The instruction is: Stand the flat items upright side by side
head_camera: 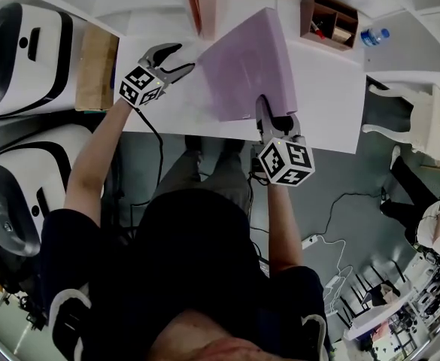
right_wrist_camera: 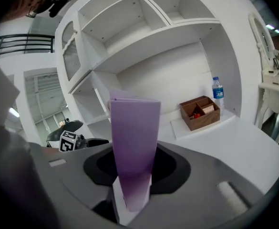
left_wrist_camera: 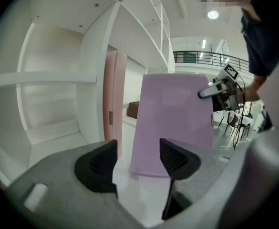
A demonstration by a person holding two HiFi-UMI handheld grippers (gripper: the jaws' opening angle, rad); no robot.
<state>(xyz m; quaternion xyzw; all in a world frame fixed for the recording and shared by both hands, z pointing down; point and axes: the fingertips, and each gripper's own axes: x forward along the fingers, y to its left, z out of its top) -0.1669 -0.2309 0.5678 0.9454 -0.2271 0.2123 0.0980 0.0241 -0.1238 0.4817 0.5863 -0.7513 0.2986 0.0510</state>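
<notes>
A large purple folder point(head_camera: 246, 62) is tipped up over the white table point(head_camera: 325, 104). My right gripper point(head_camera: 276, 122) is shut on its near edge, and in the right gripper view the folder point(right_wrist_camera: 132, 137) stands edge-on between the pads of that gripper point(right_wrist_camera: 132, 168). My left gripper point(head_camera: 180, 59) is open and empty just left of the folder. The left gripper view looks between that gripper's open jaws point(left_wrist_camera: 138, 159) at the folder's broad face point(left_wrist_camera: 175, 123). A pink folder point(head_camera: 204, 2) stands upright at the back, against the shelf's side wall point(left_wrist_camera: 114, 104).
A wooden organiser box point(head_camera: 329, 19) and a water bottle point(head_camera: 374, 36) sit at the table's far right. A brown board point(head_camera: 97, 68) and white machines point(head_camera: 24, 59) lie to the left. White shelving point(right_wrist_camera: 144, 27) rises behind the table. A white chair point(head_camera: 423, 111) stands to the right.
</notes>
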